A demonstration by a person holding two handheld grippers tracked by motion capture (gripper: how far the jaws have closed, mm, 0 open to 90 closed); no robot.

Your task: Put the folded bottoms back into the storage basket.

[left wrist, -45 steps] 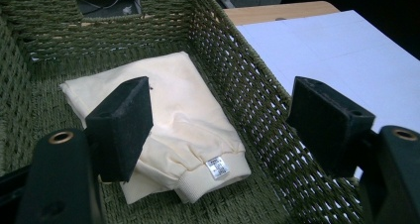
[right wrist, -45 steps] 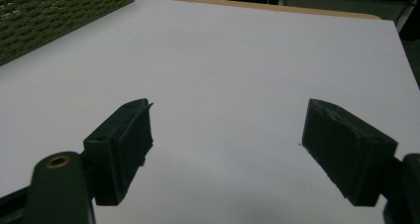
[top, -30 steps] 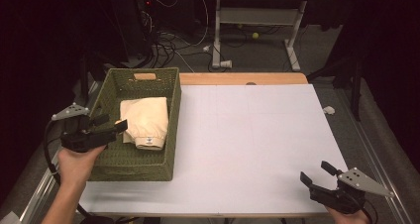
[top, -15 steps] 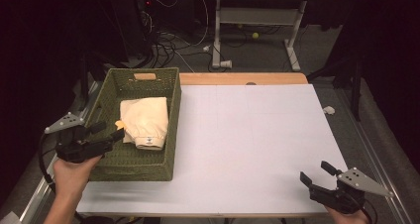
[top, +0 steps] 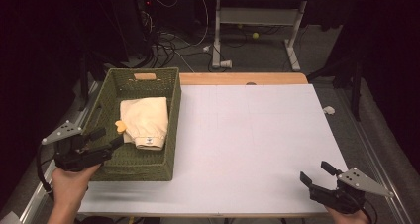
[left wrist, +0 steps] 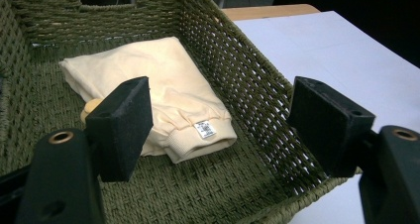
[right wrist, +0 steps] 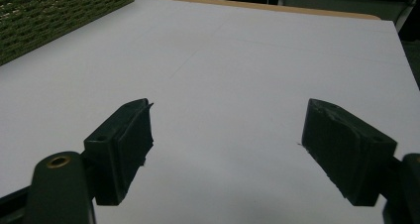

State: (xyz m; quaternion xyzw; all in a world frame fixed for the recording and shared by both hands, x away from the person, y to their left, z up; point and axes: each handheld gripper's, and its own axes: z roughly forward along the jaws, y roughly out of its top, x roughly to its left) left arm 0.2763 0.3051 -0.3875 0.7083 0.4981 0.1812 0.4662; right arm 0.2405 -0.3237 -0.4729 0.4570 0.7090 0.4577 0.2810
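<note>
Left gripper: it is backing off from the basket. A second ago its fingers reached over the basket's near-left rim towards the cloth; now they sit at that rim's outer side, lower and closer to the person.
Left fingers: spread wide, holding nothing. In the left gripper view they frame the inside of the basket with clear air between them.
Cloth: a folded cream garment lying flat on the basket floor, towards the basket's middle, its cuffed end with a small white label pointing to the basket's near wall. It has not shifted over the last second.
Small yellow piece: it peeks out at the cloth's left edge inside the basket; possibly a tag or a toy, too small to tell.
Right gripper: unmoved, resting well away from the basket at the near right corner of the worktop.
Right fingers: wide apart, empty, white surface beneath them.
Meaning: the cloth looks settled in the basket and released, so I judge the placing done and the left hand on its way out.
Watch: the left fingers pass close by the rim; a snag on the weave could drag the basket.
</note>
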